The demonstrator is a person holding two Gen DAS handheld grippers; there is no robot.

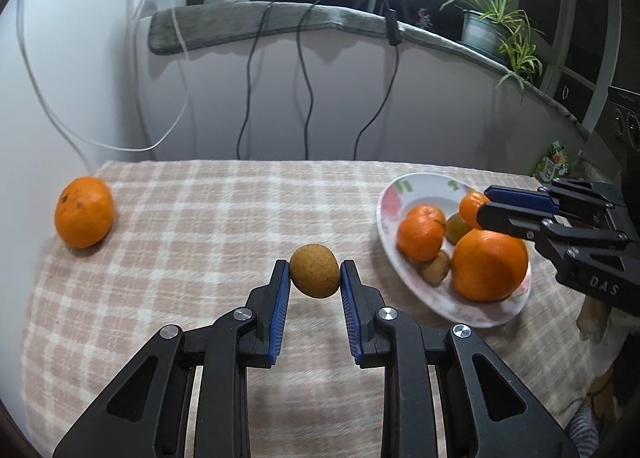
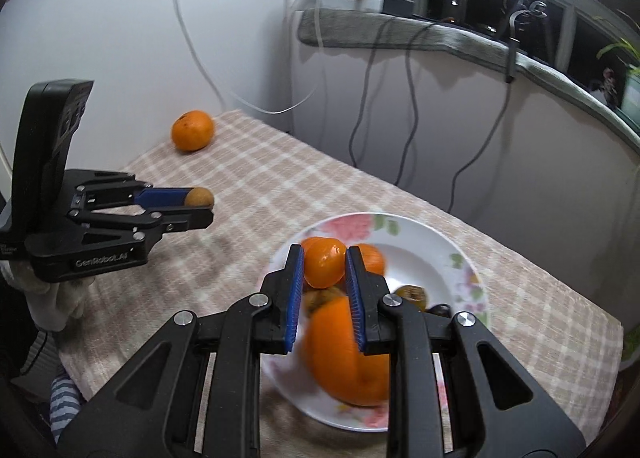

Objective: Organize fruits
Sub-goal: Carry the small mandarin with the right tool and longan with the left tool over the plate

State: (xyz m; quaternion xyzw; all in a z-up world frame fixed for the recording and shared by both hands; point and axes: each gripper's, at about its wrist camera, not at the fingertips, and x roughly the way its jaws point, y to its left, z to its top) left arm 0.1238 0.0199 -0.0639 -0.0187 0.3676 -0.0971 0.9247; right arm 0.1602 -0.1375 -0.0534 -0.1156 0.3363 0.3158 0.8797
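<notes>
We are pinching a kiwi [image 1: 315, 271] in the left tongs [image 1: 315, 278] and a tangerine [image 2: 325, 263] in the right tongs [image 2: 323, 270], carrying both to the plate [image 2: 424, 234]; an orange [image 1: 84, 211] is waiting at ten o'clock.

two grippers, each holding one fruit. one floral plate [image 1: 390, 218]. five orange fruits: one big orange [image 1: 490, 264], three on or over the plate, one loose tangerine [image 1: 84, 217]. several small brown fruits, exact count unclear.

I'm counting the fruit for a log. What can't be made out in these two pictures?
- Fruit under the big orange on the plate: right wrist view, hidden by the right gripper and blur.
- Dark pieces on the plate: blurred.
- Green packet: left wrist view, too small.
</notes>
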